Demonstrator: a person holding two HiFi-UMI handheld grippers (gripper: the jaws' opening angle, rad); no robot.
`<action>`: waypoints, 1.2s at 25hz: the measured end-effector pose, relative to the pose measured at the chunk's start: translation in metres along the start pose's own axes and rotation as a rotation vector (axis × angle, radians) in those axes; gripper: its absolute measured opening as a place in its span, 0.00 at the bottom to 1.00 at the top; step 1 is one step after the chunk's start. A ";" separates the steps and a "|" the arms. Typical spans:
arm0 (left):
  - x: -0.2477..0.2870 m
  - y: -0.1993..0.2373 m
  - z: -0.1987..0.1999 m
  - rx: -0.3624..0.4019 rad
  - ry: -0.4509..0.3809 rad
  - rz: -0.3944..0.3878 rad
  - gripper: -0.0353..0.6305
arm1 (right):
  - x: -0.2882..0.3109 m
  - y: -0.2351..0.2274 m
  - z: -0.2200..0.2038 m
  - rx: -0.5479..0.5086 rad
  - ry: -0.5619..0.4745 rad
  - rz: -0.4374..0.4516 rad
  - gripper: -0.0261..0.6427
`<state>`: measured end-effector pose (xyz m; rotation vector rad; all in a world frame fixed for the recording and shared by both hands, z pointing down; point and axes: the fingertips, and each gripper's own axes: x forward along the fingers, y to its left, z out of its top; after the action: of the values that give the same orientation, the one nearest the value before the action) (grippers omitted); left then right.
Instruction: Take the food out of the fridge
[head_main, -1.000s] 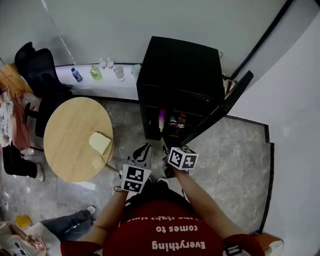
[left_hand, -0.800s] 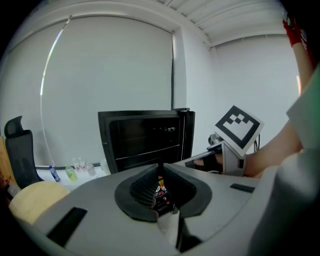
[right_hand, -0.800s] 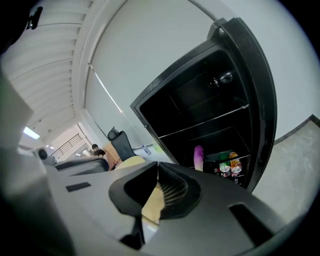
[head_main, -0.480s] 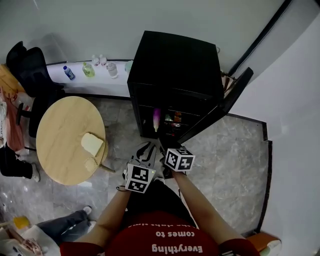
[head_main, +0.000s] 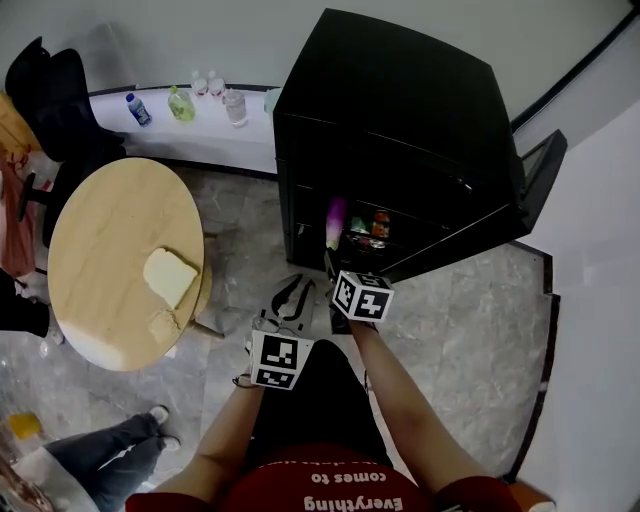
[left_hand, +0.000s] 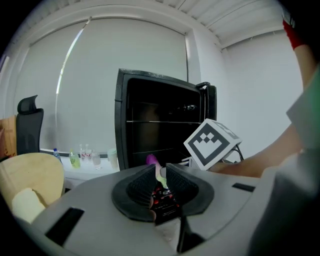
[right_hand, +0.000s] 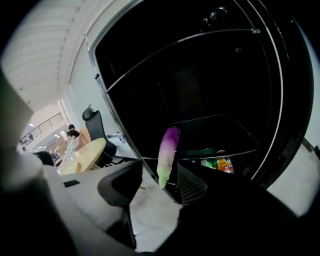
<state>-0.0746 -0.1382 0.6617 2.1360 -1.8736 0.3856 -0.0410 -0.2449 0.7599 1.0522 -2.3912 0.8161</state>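
The right claw has just spread wide and grips nothing. The purple-green vegetable pokes from the fridge just ahead of it. The left claw has just opened to a slit and is empty.

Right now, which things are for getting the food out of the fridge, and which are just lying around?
For the job: open black fridge; purple-and-green vegetable at its front; colourful packets on the shelf beside it.
Just lying about: bottles on the white ledge; black chair; round wooden table with pale pieces on it, though food might end up there.
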 end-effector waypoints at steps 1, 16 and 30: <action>0.004 0.001 -0.008 0.000 -0.002 0.002 0.12 | 0.009 -0.005 -0.004 0.008 -0.002 -0.010 0.33; 0.013 0.004 -0.047 0.021 0.051 -0.012 0.12 | 0.061 -0.019 -0.015 0.185 0.029 -0.001 0.25; -0.012 0.003 0.010 0.013 0.122 -0.030 0.12 | 0.008 -0.006 -0.001 0.316 0.134 0.005 0.24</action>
<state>-0.0791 -0.1314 0.6482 2.0963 -1.7744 0.5100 -0.0409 -0.2519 0.7673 1.0683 -2.1992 1.2555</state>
